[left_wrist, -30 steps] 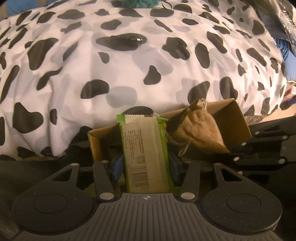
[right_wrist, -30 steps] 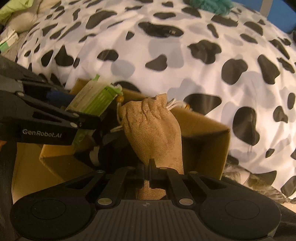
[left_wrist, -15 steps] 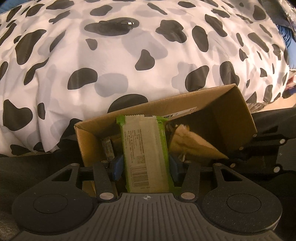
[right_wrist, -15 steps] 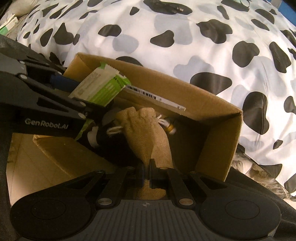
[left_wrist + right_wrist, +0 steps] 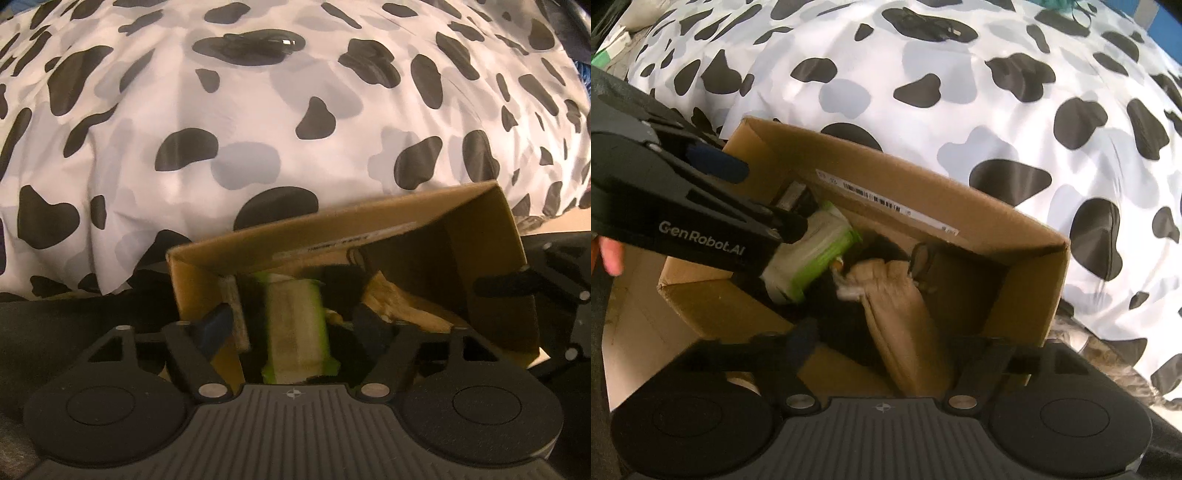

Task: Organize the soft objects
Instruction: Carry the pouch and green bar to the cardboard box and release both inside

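- Left gripper (image 5: 293, 325): fingers spread wide, one to each side of the green-edged packet (image 5: 295, 328), neither seen pressing it; the packet's long axis runs straight ahead along the fingers, its far end down inside the cardboard box (image 5: 480, 236).
- Right gripper (image 5: 882, 343): fingers likewise apart, the burlap pouch (image 5: 905, 325) lying loose between them, its gathered neck pointing away into the box.
- Relation governing the next move (judgement): both soft items sit directly ahead of and below their own grippers, already within the box walls, so withdrawal should run back along each item's long axis, straight out of the opening.
- Surroundings: the box rests against a cow-print duvet (image 5: 960, 74); a dark item (image 5: 849, 317) lies between packet and pouch.
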`<state>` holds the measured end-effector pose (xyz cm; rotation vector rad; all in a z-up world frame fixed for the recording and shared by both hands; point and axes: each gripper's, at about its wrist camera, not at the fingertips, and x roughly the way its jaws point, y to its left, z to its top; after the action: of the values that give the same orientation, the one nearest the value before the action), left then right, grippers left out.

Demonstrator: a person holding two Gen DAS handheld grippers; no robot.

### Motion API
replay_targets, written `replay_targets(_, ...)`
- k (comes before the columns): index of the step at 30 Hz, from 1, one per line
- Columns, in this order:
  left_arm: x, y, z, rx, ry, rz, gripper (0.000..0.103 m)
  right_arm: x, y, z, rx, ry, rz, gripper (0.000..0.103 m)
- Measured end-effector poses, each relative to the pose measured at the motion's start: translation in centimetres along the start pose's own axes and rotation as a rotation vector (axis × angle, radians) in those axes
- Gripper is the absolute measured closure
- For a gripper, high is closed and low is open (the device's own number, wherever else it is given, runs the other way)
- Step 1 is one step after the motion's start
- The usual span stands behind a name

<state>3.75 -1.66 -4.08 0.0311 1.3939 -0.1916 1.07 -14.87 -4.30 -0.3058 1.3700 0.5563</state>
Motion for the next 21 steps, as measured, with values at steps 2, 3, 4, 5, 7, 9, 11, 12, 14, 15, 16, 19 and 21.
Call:
replay_targets(2,0.15,0.0,0.07,0.002,0.007,0.003,0.028,0.08,-0.02,0.01,-0.004,0.001,-0.011,0.009)
replay_targets(3,0.21,0.04,0.05,0.002,0.01,0.008,0.028,0.12,-0.05,0.02,-0.005,0.004,-0.017,0.006)
replay_targets(4,0.28,0.1,0.07,0.003,0.012,0.012,0.028,0.16,-0.08,0.03,-0.004,0.005,-0.02,0.005)
replay_targets(5,0.31,0.18,0.09,0.001,0.014,0.013,0.028,0.18,-0.12,0.04,-0.003,0.005,-0.025,0.004)
replay_targets(7,0.21,0.44,0.05,-0.007,0.012,0.015,0.028,0.38,-0.12,0.11,0.001,0.005,-0.031,0.001)
replay_targets(9,0.28,0.43,0.17,-0.015,0.008,0.018,0.028,0.44,-0.13,0.16,0.0,0.005,-0.034,0.0)
replay_targets(11,0.25,0.54,0.29,-0.021,0.007,0.019,0.028,0.49,-0.11,0.13,0.0,0.007,-0.037,0.0)
replay_targets(12,0.19,0.64,0.28,-0.022,0.006,0.019,0.028,0.52,-0.11,0.13,0.0,0.009,-0.039,0.0)
replay_targets(14,0.07,0.65,0.28,-0.023,0.004,0.019,0.028,0.58,-0.07,0.16,0.002,0.01,-0.044,0.0)
replay_targets(15,0.05,0.67,0.31,-0.023,0.003,0.019,0.028,0.61,-0.1,0.18,0.004,0.011,-0.047,0.0)
replay_targets(16,0.0,0.64,0.26,-0.023,0.002,0.02,0.028,0.57,-0.12,0.16,0.007,0.011,-0.049,0.0)
replay_targets(19,0.0,0.68,0.34,-0.026,-0.002,0.022,0.028,0.55,-0.29,0.18,0.016,0.01,-0.057,0.0)
replay_targets(21,-0.03,0.68,0.3,-0.03,-0.003,0.025,0.028,0.54,-0.34,0.18,0.021,0.01,-0.059,0.0)
